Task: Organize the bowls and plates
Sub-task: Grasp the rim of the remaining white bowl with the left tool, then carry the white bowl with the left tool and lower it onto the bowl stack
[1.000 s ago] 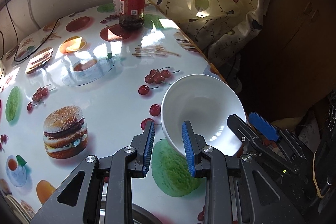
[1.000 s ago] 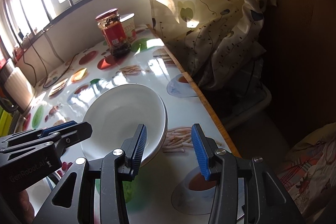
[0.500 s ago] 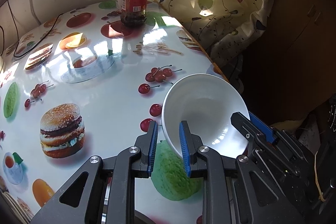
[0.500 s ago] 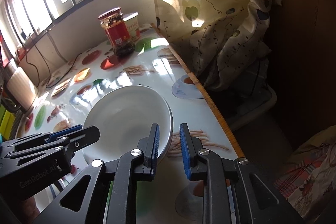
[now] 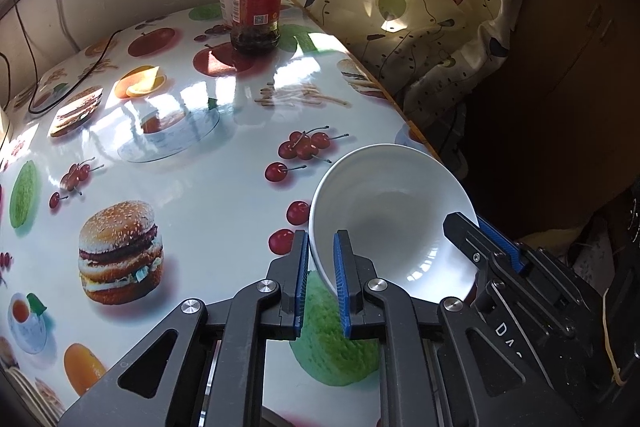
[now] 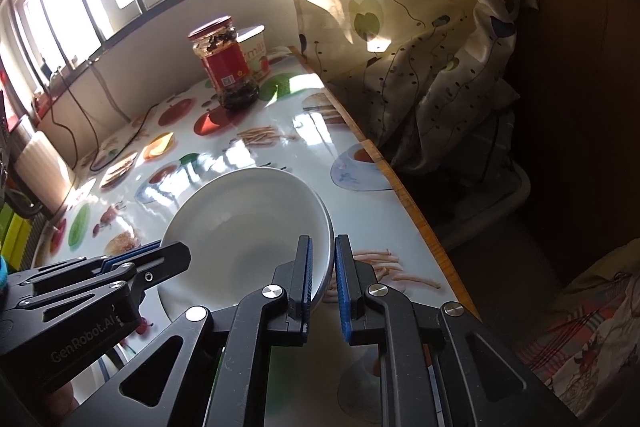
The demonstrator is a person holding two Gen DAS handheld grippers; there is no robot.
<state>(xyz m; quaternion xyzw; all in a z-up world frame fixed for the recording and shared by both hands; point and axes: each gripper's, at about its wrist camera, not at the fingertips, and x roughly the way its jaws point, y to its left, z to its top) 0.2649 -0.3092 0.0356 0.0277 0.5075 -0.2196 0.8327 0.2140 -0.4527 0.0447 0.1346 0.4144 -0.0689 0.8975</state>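
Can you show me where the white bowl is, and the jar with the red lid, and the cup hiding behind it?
white bowl (image 5: 394,223): left wrist view, inside bottom.
jar (image 5: 256,7): left wrist view, red label.
cup (image 6: 256,57): right wrist view, printed side.

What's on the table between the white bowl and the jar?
No objects, only printed tablecloth between bowl and jar, shown in both views.

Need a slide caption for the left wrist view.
Left gripper and right gripper clamp opposite rims of a white bowl on a food-print tablecloth.
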